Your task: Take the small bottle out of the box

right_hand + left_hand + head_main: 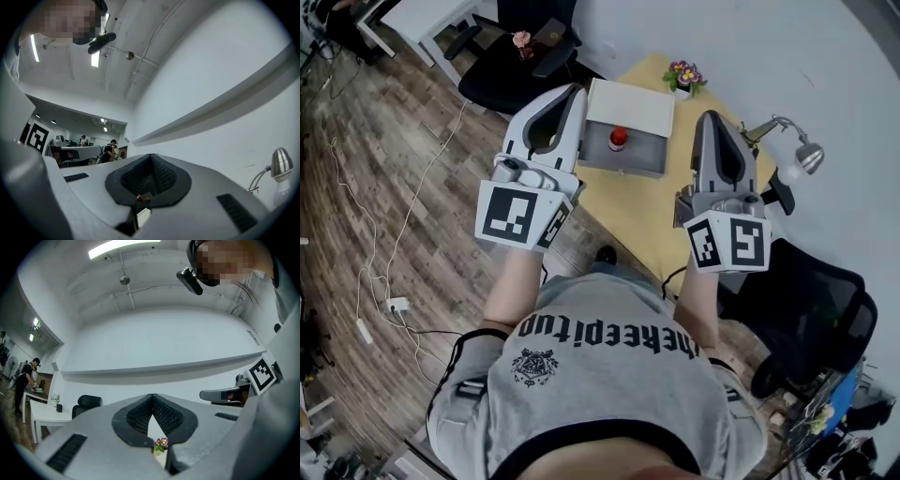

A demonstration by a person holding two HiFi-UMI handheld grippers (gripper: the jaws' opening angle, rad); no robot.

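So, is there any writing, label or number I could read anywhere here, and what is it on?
"thekeepitup": curved print on the person's grey shirt, seen upside down; I am not sure of this reading.
The crest beneath that print: too small to read.
The square markers on the cubes: black-and-white patterns, no letters.
On the small bottle and the white box: no label can be read.

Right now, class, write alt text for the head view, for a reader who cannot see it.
Seen from above, a person holds a left hand-held gripper and a right hand-held gripper either side of an open white box on a yellow table; a small red-capped bottle stands inside. A flower pot sits beyond the box.
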